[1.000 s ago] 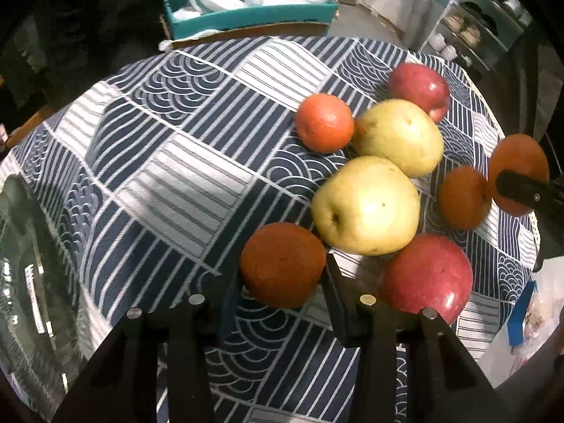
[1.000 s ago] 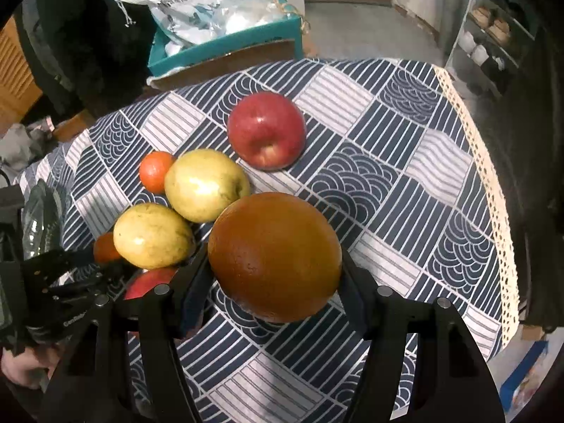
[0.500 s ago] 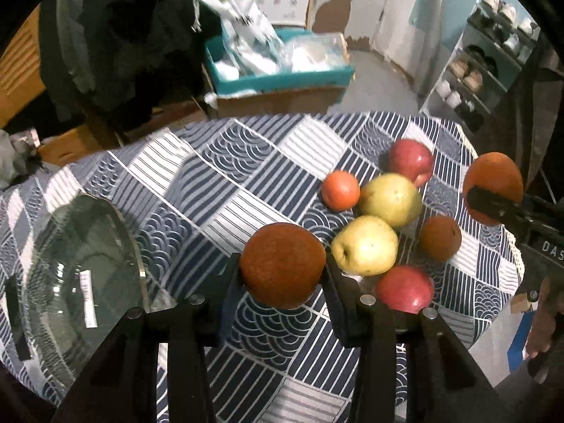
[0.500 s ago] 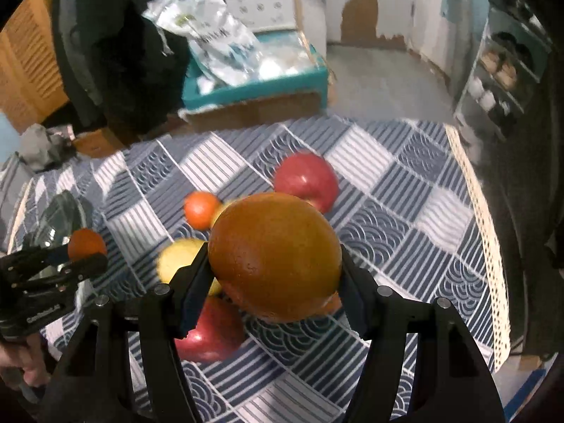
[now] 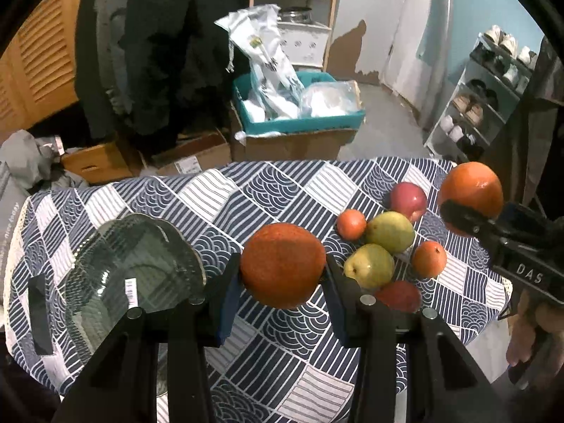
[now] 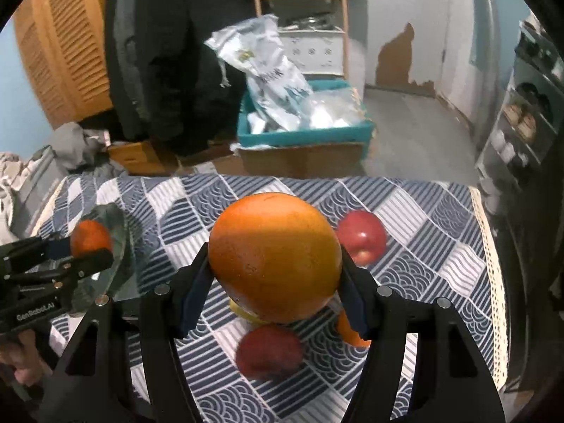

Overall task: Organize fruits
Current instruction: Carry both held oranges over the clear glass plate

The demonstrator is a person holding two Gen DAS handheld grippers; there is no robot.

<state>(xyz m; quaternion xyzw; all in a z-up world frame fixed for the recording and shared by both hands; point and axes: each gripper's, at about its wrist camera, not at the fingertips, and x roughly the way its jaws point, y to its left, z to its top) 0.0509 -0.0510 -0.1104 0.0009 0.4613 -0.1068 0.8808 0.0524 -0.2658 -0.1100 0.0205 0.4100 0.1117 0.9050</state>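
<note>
My left gripper (image 5: 282,275) is shut on a rough dark orange (image 5: 282,264) and holds it above the patterned tablecloth (image 5: 246,190), right of a clear glass bowl (image 5: 134,268). My right gripper (image 6: 275,278) is shut on a large smooth orange (image 6: 273,253) and holds it high over the fruit pile; it also shows in the left wrist view (image 5: 472,190). On the cloth lie two yellow pears (image 5: 389,232) (image 5: 368,264), two red apples (image 5: 409,199) (image 5: 398,296) and two small oranges (image 5: 350,224) (image 5: 428,259).
A teal box with plastic bags (image 5: 299,105) sits on cardboard boxes beyond the table's far edge. A shoe rack (image 5: 486,91) stands at the right. The table's lace edge (image 6: 493,282) runs down the right side. Dark clothes hang at the back.
Both grippers have risen and pulled back with their oranges. The fruit pile now looks smaller and farther below, and the glass bowl has come into fuller view at the left.
</note>
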